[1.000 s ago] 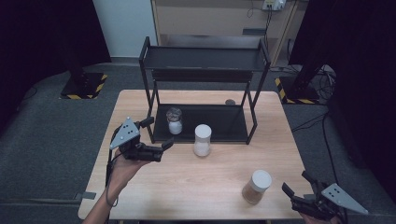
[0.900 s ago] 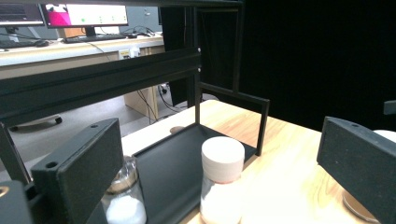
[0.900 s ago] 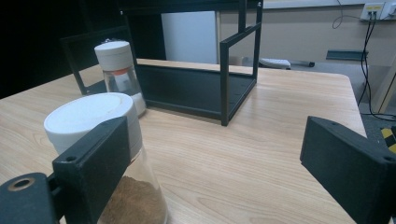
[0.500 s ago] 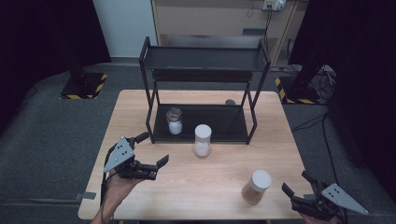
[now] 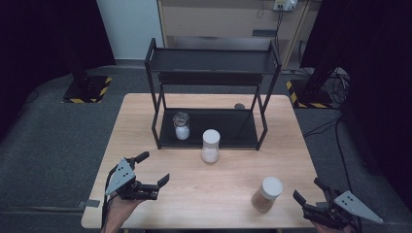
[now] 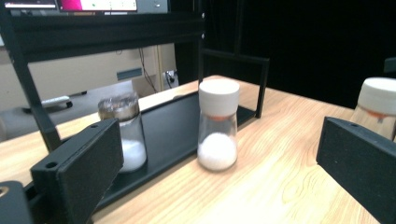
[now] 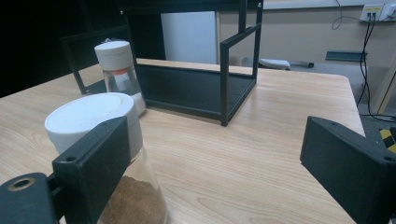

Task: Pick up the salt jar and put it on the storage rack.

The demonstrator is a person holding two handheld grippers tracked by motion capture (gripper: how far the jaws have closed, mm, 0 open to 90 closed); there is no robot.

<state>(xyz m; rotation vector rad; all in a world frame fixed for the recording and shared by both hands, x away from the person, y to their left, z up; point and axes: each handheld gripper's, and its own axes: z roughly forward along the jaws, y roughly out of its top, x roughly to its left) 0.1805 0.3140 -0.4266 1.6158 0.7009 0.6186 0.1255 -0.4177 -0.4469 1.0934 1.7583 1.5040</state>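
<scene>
Brown-powder jar [image 5: 266,193], white lid on, stands at the near right of the table [image 5: 145,116], just left of the right gripper [image 5: 311,202]. That gripper's jaws gape wide with nothing between them; in the right gripper view the jar [image 7: 109,163] sits right beside one jaw, not clamped. Over at the near left, the left gripper [image 5: 153,170] hovers above the wood, jaws spread wide too and empty.

Farther in, the white-powder jar [image 5: 211,145] stands on bare table just in front of the black rack [image 5: 214,60]. Beyond it, 1 small jar [image 5: 181,125] with a metal cap already sits on the rack's bottom tray, toward its left.

So by my read, 1 of 3 is shelved and 2 wait outside. The top shelf is bare. Nothing is gripped yet, and the brown-powder jar looks like the next pick.
</scene>
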